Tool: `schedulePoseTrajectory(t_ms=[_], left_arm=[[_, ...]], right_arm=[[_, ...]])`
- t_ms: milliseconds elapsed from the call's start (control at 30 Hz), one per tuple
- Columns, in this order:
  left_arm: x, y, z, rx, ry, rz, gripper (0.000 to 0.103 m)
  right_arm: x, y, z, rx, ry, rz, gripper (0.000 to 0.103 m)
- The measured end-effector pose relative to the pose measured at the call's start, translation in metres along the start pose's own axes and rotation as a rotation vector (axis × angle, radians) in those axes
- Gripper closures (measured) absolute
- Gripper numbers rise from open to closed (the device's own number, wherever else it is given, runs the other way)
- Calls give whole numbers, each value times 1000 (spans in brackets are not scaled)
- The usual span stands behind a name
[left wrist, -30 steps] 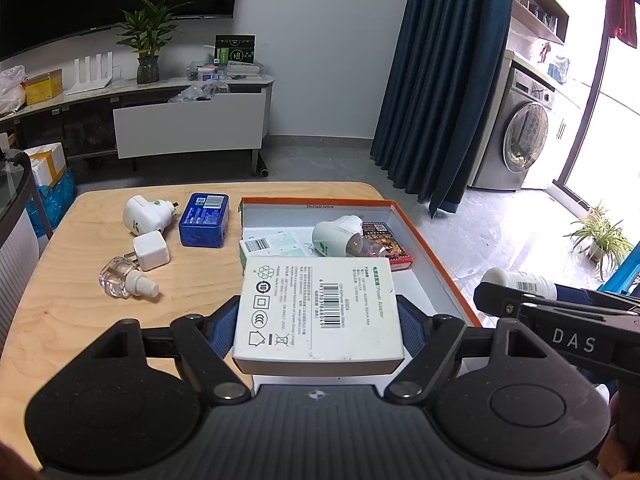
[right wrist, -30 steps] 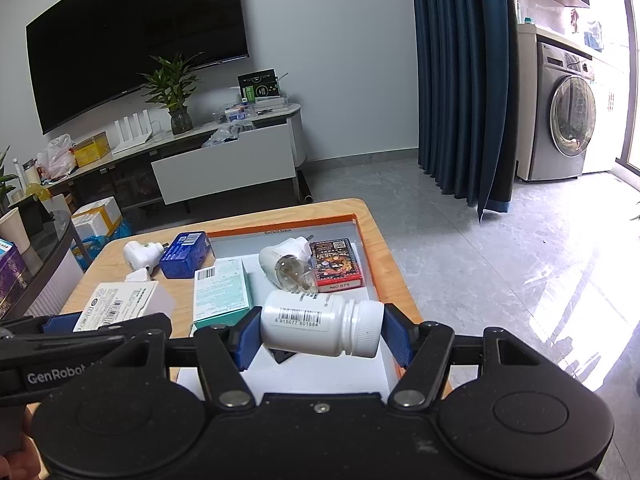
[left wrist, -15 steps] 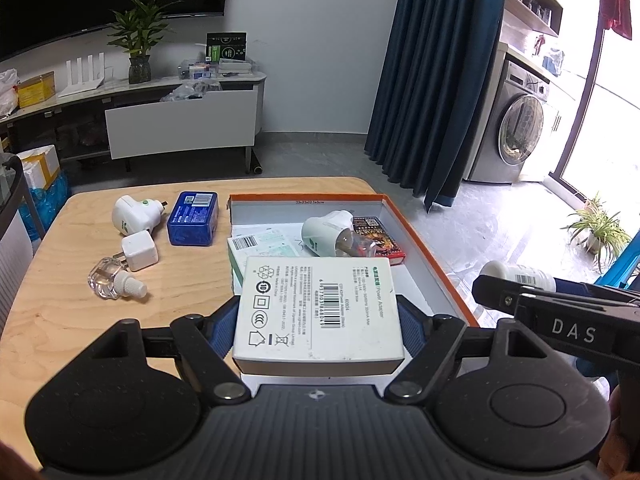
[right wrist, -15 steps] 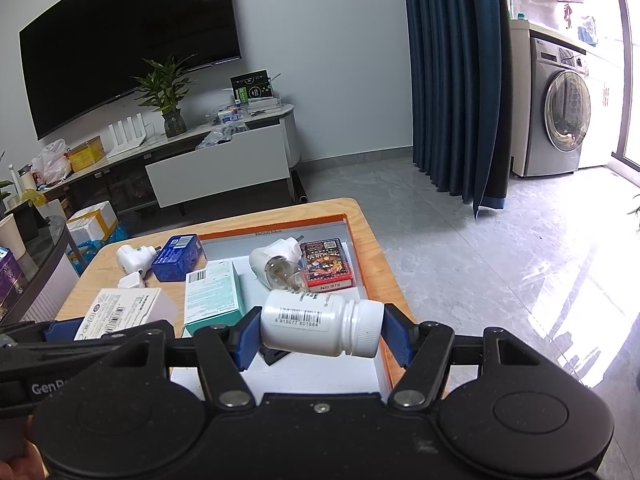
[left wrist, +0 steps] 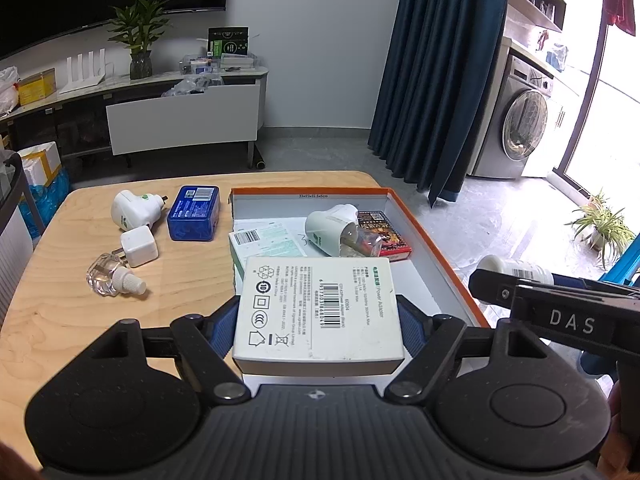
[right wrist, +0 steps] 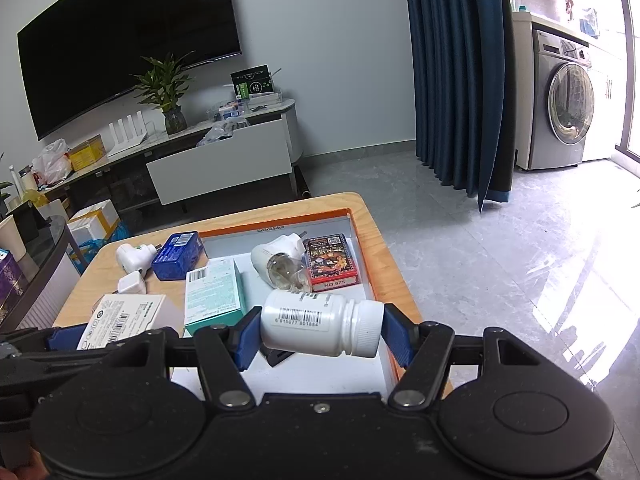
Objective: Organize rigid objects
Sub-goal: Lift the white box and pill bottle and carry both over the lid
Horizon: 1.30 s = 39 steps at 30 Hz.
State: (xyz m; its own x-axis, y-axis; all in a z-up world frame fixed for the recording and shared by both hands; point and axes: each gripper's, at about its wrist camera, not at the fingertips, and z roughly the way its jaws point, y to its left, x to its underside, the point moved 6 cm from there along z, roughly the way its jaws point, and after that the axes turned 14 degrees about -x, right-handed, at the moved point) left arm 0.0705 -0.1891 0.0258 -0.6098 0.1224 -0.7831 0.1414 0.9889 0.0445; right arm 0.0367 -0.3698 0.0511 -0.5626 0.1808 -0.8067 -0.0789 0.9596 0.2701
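My left gripper (left wrist: 318,322) is shut on a flat white adapter box (left wrist: 318,308), held over the near end of the orange-rimmed tray (left wrist: 436,252). In the right wrist view my right gripper (right wrist: 320,330) is shut on a white pill bottle (right wrist: 320,328) lying sideways above the same tray (right wrist: 366,258). Inside the tray lie a teal-and-white carton (right wrist: 214,294), a white plug-in device with a clear bulb (right wrist: 280,260) and a red card pack (right wrist: 330,266). The bottle (left wrist: 516,270) and right gripper also show at the right of the left wrist view.
On the wooden table (left wrist: 60,292) left of the tray sit a blue tin (left wrist: 194,218), a white plug-in with a green dot (left wrist: 134,208), a small white charger cube (left wrist: 138,246) and a clear glass refill bottle (left wrist: 110,278). The table's right edge drops to tiled floor.
Both views have drifted slightly back and up, so the table items sit a little farther off. The box and the bottle stay gripped as before.
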Motion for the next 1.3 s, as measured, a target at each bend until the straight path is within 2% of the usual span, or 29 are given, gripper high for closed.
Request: schedulePoseTrajectory(t_ms=[1300], left_arm=[[5, 1, 27, -16, 41, 6, 24]], right_arm=[[-12, 8, 58, -25, 71, -55, 27]])
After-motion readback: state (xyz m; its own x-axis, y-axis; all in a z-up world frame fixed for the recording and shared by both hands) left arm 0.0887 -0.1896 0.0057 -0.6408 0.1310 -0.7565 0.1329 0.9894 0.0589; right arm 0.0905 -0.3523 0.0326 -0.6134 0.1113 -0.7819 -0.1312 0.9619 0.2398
